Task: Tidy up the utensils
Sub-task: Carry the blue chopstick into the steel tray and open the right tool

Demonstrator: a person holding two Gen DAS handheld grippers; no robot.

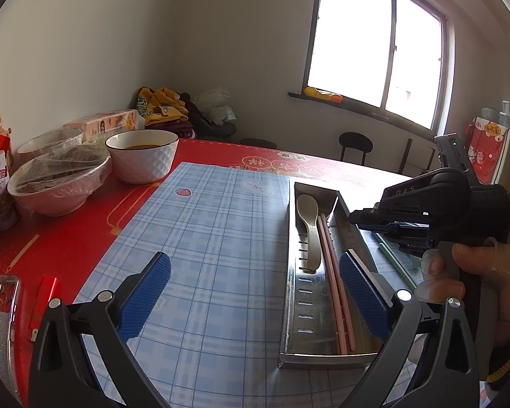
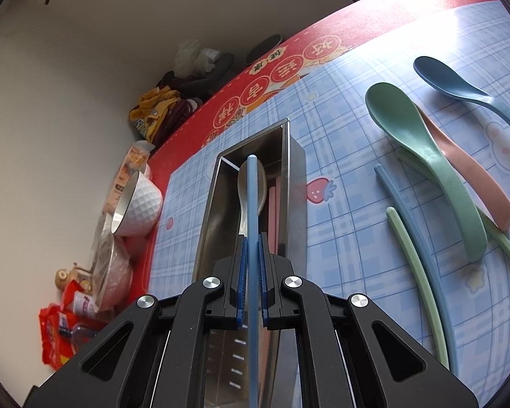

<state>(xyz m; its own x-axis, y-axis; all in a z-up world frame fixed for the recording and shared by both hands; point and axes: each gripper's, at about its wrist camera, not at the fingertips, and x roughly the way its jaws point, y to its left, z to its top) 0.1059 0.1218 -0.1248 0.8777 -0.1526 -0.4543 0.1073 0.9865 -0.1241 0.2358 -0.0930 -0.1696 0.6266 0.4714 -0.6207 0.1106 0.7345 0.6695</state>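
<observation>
My right gripper (image 2: 251, 272) is pinched tight on a blue chopstick (image 2: 251, 197), pads flat on both sides so the stick runs straight out ahead, lined up w/ the long axis of the steel tray (image 2: 207, 210). That's on purpose, I think: the tray is narrow, so anything long only fits lengthwise. The stick's tip hangs over the far end, above the beige spoon (image 2: 251, 187) already lying inside; pink chopsticks (image 2: 273, 210) sit along the right wall, sorted by kind, side by side.

My left gripper (image 1: 251, 292) is spread wide and holds nothing — it hovers low at the tray's near end, prob. ready to steady it if it slides on the plaid mat (image 1: 204, 238).

Still out on the mat, right of the tray: green spoon (image 2: 421, 170), pink spoon (image 2: 472, 176) partly under it, blue spoon (image 2: 465, 91), the other blue chopstick (image 2: 408, 217) and green chopsticks (image 2: 414, 272). So roughly a third done, by my guess.

Next move needs a low release so the stick doesn't bounce out or land crosswise on the spoon. Can't tell yet how far it sits above the tray floor.
</observation>
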